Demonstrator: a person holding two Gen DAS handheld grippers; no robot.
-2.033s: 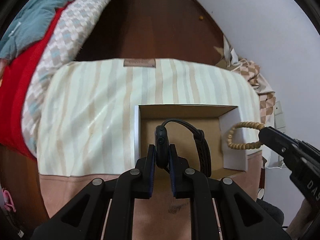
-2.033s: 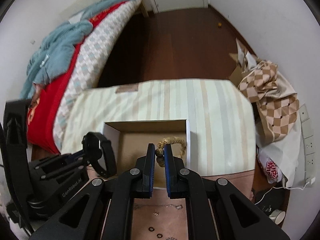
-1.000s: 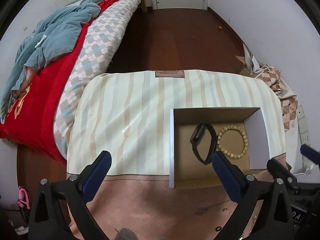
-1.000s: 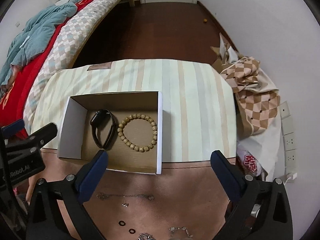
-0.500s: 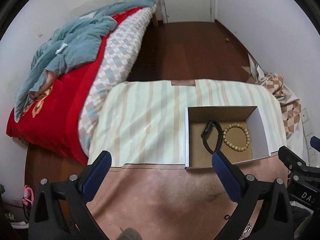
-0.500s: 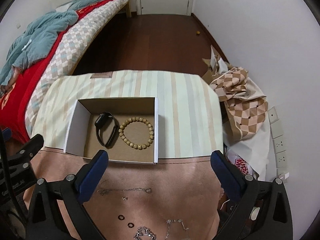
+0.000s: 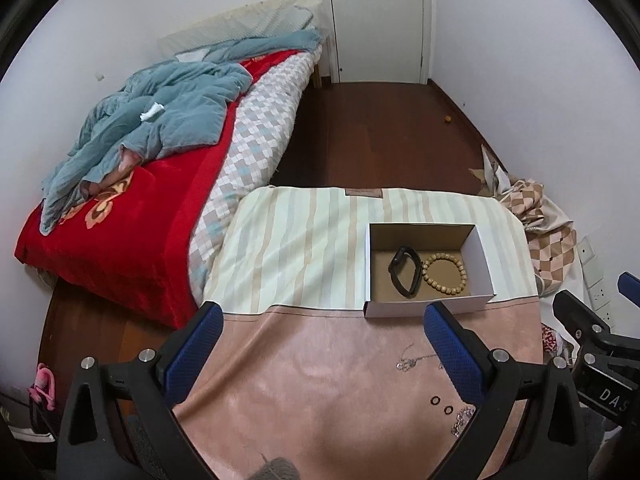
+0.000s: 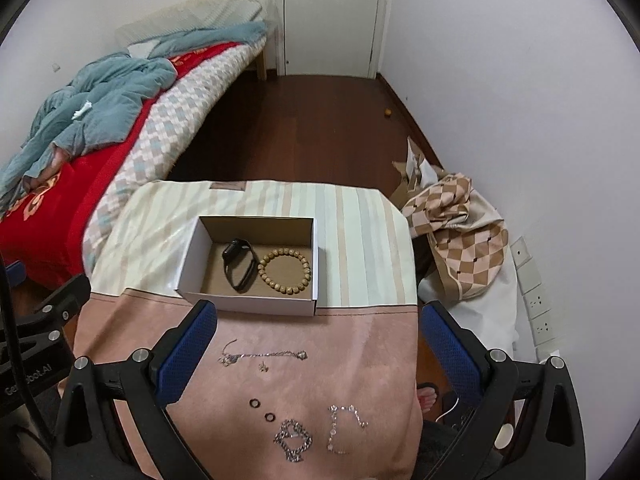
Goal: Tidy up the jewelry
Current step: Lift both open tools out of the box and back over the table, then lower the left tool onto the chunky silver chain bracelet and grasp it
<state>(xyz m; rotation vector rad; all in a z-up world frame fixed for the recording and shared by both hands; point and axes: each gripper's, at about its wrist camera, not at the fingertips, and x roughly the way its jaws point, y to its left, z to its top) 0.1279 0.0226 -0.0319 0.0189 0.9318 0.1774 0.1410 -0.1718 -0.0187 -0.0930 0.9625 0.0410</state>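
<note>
An open cardboard box (image 8: 192, 258) (image 7: 482, 254) sits on the table and holds a black watch (image 8: 239, 265) (image 7: 405, 271) and a wooden bead bracelet (image 8: 284, 270) (image 7: 444, 273). On the pink cloth in front lie a thin silver necklace (image 8: 262, 356) (image 7: 412, 361), two dark rings (image 8: 262, 410) (image 7: 441, 405), a chunky silver chain (image 8: 293, 444) and a thin bracelet (image 8: 346, 426). My left gripper (image 7: 320, 350) and my right gripper (image 8: 318, 350) are both wide open and empty, held well above the cloth.
The table is covered by a striped cloth (image 8: 360, 240) at the back and a pink cloth (image 8: 348, 360) in front. A bed (image 7: 132, 184) stands left. A checkered fabric pile (image 8: 460, 236) lies right, by wall sockets (image 8: 534, 300). Dark wood floor (image 8: 304, 128) leads to a door.
Both grippers let go of the watch and the bead bracelet in the box, opened wide, and pulled back and up, bringing the loose jewelry on the pink cloth into view.
</note>
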